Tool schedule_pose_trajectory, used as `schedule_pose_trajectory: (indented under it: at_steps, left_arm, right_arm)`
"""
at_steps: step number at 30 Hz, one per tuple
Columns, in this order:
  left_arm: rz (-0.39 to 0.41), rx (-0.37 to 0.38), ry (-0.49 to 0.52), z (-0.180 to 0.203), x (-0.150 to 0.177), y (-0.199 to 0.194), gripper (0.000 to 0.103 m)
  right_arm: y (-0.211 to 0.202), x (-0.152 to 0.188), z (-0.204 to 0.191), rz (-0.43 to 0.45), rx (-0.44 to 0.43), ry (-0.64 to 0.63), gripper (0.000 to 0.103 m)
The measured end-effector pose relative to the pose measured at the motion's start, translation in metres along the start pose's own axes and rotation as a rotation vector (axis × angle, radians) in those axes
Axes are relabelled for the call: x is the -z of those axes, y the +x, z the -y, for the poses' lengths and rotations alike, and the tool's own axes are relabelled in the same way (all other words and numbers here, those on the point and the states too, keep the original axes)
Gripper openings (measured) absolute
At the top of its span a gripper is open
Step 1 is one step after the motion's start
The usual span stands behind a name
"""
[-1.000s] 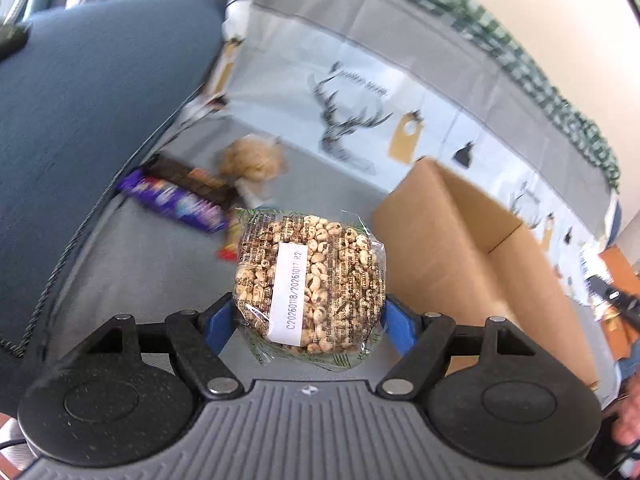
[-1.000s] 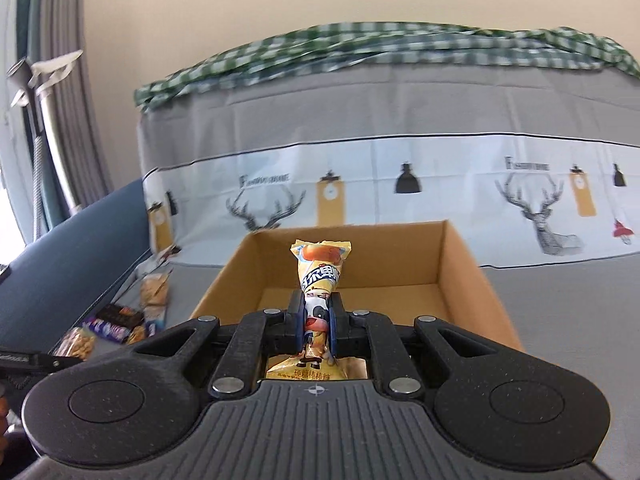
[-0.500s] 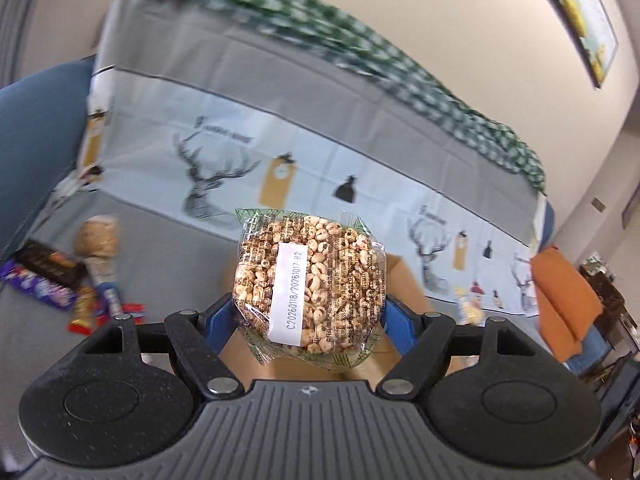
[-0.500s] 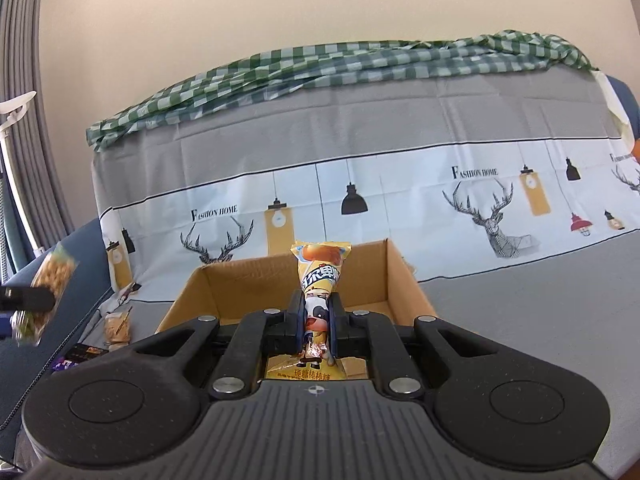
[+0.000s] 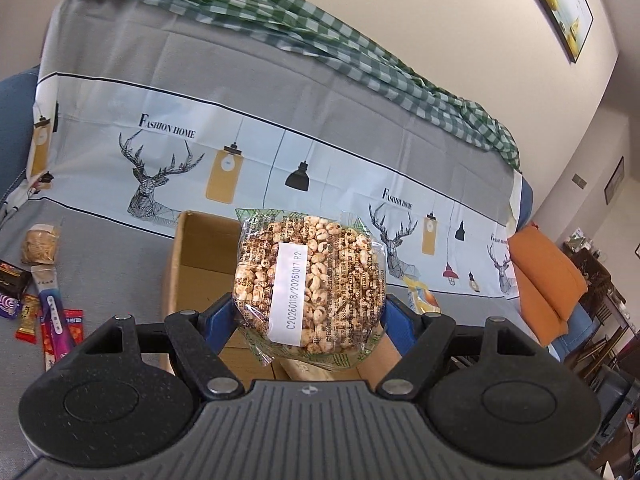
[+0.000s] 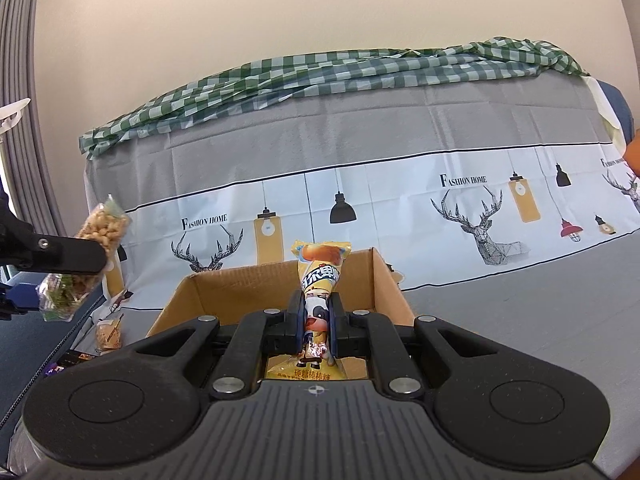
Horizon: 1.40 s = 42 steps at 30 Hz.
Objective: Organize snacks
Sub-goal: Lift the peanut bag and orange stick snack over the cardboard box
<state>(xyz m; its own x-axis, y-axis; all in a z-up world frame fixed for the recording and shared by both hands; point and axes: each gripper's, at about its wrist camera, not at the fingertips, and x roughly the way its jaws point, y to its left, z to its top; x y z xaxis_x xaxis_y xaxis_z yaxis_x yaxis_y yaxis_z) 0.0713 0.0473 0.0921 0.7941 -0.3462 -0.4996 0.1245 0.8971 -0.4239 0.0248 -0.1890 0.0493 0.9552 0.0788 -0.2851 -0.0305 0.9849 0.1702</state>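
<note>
meanwhile left claw (image 5: 308, 312) grips the puffed-grain pack (image 5: 310, 282) above the cardboard box (image 6: 224, 292); right claw (image 6: 318, 316) pinches a yellow candy bag (image 6: 320, 276).

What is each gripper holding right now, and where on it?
Left gripper clamps the puffed grain bag across its sides. Right gripper pinches the yellow candy packet at its middle.

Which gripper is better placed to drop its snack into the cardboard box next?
Right, probably: the right gripper holds its yellow candy packet directly before the open cardboard box; the left gripper is off to the side.
</note>
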Motion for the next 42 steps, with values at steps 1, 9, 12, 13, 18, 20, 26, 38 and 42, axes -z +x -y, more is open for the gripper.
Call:
schedule_pose_trajectory:
  at_steps: [1, 9, 12, 13, 18, 20, 26, 38, 42]
  left_arm:
    - [-0.003, -0.002, 0.002, 0.001, 0.0, 0.002, 0.08]
    - [-0.009, -0.002, 0.01, 0.008, 0.0, 0.01, 0.08]
    - [-0.011, 0.0, 0.015, 0.01, 0.0, 0.011, 0.08]
    - [-0.011, 0.001, 0.015, 0.01, 0.0, 0.012, 0.08]
    - [-0.012, 0.002, 0.017, 0.01, 0.001, 0.012, 0.08]
    - [-0.013, 0.003, 0.02, 0.01, 0.001, 0.013, 0.08]
    - [-0.013, 0.002, 0.021, 0.01, 0.001, 0.014, 0.08]
    - [-0.013, 0.007, 0.029, 0.013, 0.002, 0.016, 0.08]
    - [-0.012, 0.008, 0.028, 0.013, 0.002, 0.016, 0.08]
  right_arm:
    - [0.0, 0.0, 0.0, 0.001, 0.001, 0.002, 0.012]
    - [-0.002, 0.0, 0.002, 0.009, 0.002, 0.009, 0.012]
    - [-0.003, 0.0, 0.002, 0.01, 0.003, 0.01, 0.012]
    - [-0.003, 0.0, 0.002, 0.01, 0.003, 0.01, 0.012]
    - [-0.002, 0.0, 0.002, 0.011, 0.001, 0.009, 0.012]
    - [-0.003, -0.001, 0.003, 0.012, 0.002, 0.006, 0.012]
    - [-0.004, -0.002, 0.002, 0.013, 0.0, 0.005, 0.012]
    - [-0.005, -0.002, -0.001, 0.014, 0.0, 0.005, 0.012]
    - [-0.005, -0.004, -0.001, 0.015, -0.003, 0.001, 0.012]
